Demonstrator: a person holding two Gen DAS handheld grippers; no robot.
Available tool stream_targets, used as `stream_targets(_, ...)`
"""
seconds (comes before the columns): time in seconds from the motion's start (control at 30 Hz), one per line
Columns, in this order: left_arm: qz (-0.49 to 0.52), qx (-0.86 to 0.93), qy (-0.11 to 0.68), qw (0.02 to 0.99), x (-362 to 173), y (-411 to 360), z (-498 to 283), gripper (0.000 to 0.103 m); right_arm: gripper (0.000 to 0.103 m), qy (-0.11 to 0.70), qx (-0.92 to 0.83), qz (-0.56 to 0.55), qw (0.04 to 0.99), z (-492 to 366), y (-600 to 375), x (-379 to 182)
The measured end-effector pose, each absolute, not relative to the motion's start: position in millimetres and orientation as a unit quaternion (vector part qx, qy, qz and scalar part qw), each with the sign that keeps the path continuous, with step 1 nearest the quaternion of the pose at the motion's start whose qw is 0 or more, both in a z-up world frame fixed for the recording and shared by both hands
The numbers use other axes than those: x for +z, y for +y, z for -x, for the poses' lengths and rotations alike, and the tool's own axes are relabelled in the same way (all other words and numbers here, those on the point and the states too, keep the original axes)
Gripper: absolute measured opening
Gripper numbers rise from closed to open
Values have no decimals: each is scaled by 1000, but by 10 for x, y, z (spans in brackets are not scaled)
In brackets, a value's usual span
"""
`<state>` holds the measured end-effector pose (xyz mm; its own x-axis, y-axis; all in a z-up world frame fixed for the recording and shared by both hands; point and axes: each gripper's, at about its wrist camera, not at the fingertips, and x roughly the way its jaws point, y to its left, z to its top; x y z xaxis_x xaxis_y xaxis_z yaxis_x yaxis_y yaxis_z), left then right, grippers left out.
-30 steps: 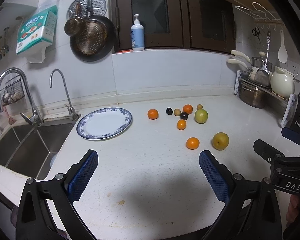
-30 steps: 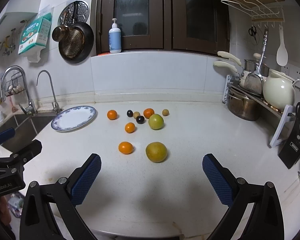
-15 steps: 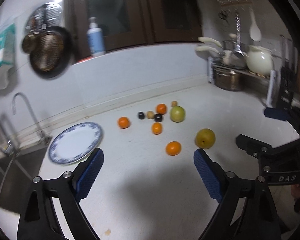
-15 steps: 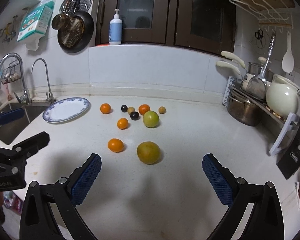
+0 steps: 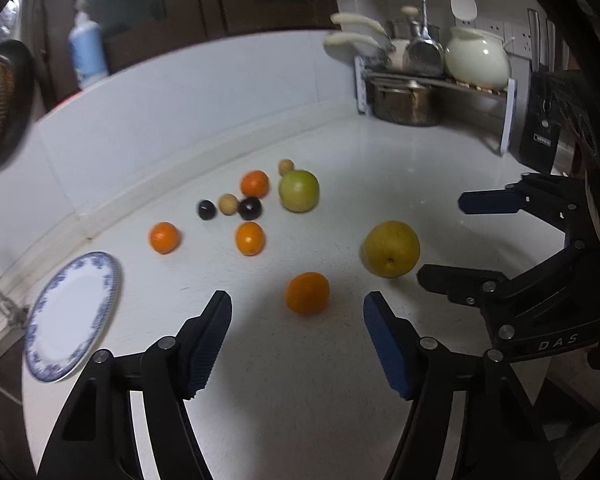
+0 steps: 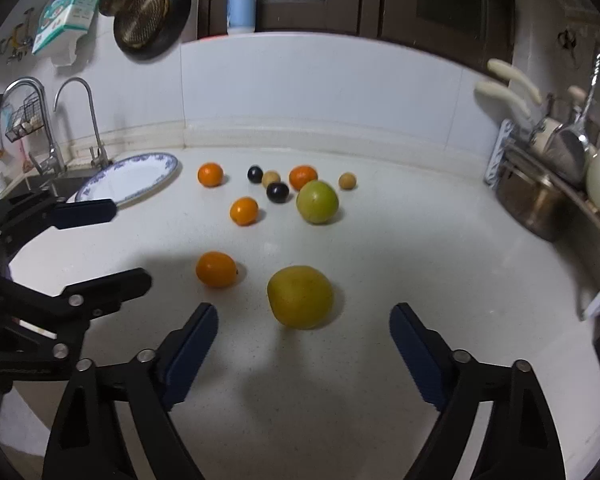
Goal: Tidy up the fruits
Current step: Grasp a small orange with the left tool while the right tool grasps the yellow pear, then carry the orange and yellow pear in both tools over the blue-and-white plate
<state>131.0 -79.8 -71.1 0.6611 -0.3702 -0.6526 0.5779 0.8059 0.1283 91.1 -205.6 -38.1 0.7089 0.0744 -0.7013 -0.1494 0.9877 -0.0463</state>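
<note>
Several fruits lie loose on the white counter (image 5: 300,400). My left gripper (image 5: 298,320) hangs just short of the nearest orange (image 5: 307,293), its jaws closing, nothing between the pads. My right gripper (image 6: 302,334) sits just short of a yellow pear (image 6: 300,297), jaws closing, pads not touching it. Farther back are a green apple (image 6: 317,202), more oranges (image 6: 244,211), two dark plums (image 6: 277,192) and small tan fruits (image 6: 347,181). A blue-rimmed plate (image 5: 70,316) lies to the left, bare. Each gripper shows in the other's view.
A sink with two taps (image 6: 76,120) lies past the plate at the left. A dish rack (image 6: 548,200) with a steel pot, ladles and a cream jug stands at the right. A knife block (image 5: 548,120) stands at the right edge. A white backsplash closes off the back.
Both grippers moved forward and down toward the near fruits. Both pairs of jaws narrowed. The left view rolled and swung right, so the plate now sits at its lower left.
</note>
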Motion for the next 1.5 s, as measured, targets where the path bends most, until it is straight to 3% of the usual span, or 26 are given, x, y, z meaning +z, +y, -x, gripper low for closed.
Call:
stream_targets(0.57,-170,-312,390,849,-1038,-1069,-1785,43,70,438,92,16,894,-1391,-2115,-748)
stream_targets(0.73,-163,-320,404,842,-1085,-1103,-1847,35,62,452,100,-5,886,-1486,-2153,-810)
stream_targets(0.93,-155,-319,405,843,-1080,-1089,-1859,34,53,455,103,-9,885,-1507,-2165,-822)
stream_targets(1.5,-107,-284,385,871,-829,-783,-1718,34,51,435,100,-20,895,-1439,-2015,-664)
